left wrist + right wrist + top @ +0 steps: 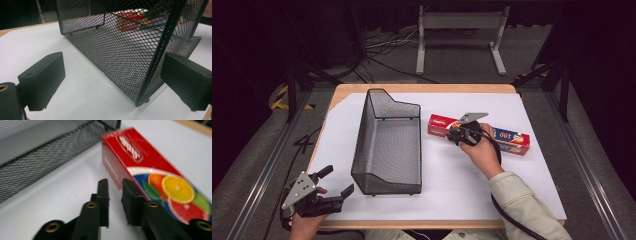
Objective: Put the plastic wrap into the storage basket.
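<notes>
A white sheet (452, 170) covered the wooden table (422, 88); dark floor and cables lay beyond. At centre right, the right gripper (458, 134), jaws slightly parted and empty, met the red box (507, 140). At lower left, the left gripper (334, 186) gaped beside the mesh basket (387, 145).

Black grippers, left (332, 192) and right (453, 134), carry grey three-cornered plates, brass-ringed screw holes and black cables; pale khaki sleeve (522, 202).

Red box (150, 170) blurred — cut off at right.
</notes>
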`<state>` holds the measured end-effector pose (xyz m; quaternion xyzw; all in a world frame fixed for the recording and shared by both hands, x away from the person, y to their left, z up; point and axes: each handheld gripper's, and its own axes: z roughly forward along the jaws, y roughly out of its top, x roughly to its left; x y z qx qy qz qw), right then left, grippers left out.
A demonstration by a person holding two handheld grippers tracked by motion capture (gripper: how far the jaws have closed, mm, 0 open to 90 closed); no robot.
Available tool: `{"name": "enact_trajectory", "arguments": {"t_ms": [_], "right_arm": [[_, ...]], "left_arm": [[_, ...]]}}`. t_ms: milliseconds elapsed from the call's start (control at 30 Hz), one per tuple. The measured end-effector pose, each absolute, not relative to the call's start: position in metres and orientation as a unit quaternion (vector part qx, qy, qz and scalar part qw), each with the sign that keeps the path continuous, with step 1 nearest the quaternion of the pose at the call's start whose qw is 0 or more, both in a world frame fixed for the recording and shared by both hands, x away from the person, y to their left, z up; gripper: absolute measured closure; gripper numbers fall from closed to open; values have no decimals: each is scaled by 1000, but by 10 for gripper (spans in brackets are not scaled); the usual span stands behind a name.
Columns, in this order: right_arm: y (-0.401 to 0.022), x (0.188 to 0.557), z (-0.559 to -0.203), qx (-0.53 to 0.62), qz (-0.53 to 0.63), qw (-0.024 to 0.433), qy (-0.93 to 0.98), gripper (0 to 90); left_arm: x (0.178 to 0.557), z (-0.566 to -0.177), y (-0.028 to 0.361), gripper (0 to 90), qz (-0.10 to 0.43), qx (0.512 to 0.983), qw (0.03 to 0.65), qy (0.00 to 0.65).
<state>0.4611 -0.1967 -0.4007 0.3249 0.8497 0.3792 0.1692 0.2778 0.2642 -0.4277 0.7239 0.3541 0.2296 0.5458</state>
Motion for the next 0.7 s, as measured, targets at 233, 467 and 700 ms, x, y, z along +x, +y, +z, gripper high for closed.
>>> {"name": "enact_trajectory", "arguments": {"t_ms": [233,467,700], "right_arm": [[-214,467,-370,301,382,185,854,356],[-245,488,-365,328,366,181,852,139],[-260,501,-376,317,338,165,871,70]], "left_arm": [[278,-427,263,65,231,725,545,352],[279,-428,264,64,234,724,546,351],[279,-428,265,64,236,724,544,351]]}}
